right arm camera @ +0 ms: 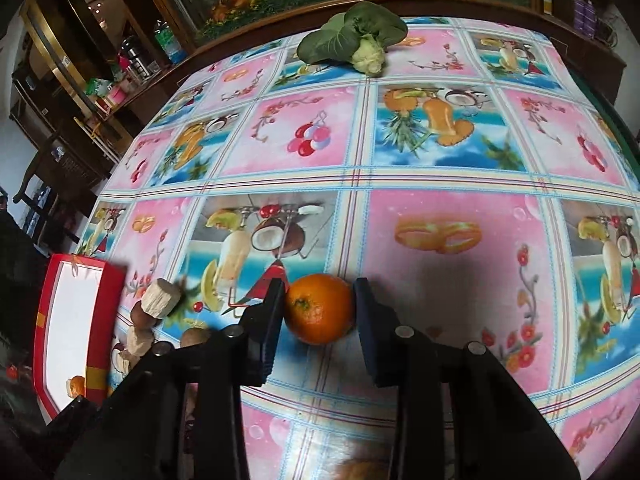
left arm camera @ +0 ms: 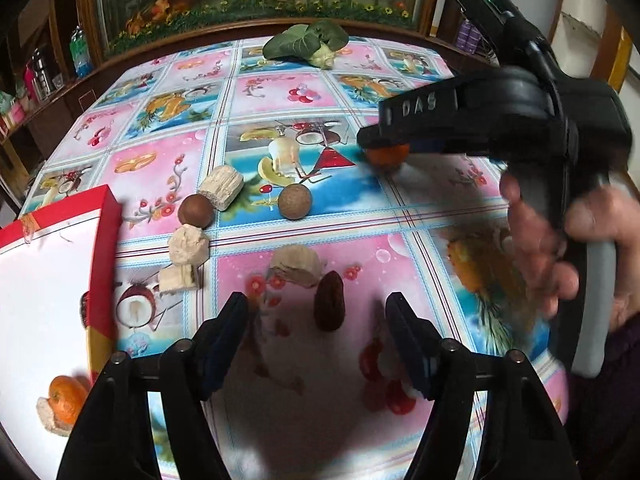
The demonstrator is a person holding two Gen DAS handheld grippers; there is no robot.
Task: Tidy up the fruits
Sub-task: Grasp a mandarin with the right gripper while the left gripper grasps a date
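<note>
An orange tangerine (right arm camera: 319, 308) rests on the patterned tablecloth between the fingers of my right gripper (right arm camera: 320, 300); both pads sit against its sides. It also shows in the left wrist view (left arm camera: 387, 157), under the right gripper (left arm camera: 384, 140). My left gripper (left arm camera: 316, 316) is open and empty, with a dark red date (left arm camera: 329, 306) lying on the cloth between its fingertips. A red-rimmed white box (left arm camera: 105, 240) at the left holds another tangerine (left arm camera: 64, 398).
Two brown round fruits (left arm camera: 196, 210) (left arm camera: 295, 201) and several pale chunks (left arm camera: 221, 187) lie beside the box. A leafy green vegetable (right arm camera: 356, 40) lies at the table's far edge. A framed painting and shelves stand behind the table.
</note>
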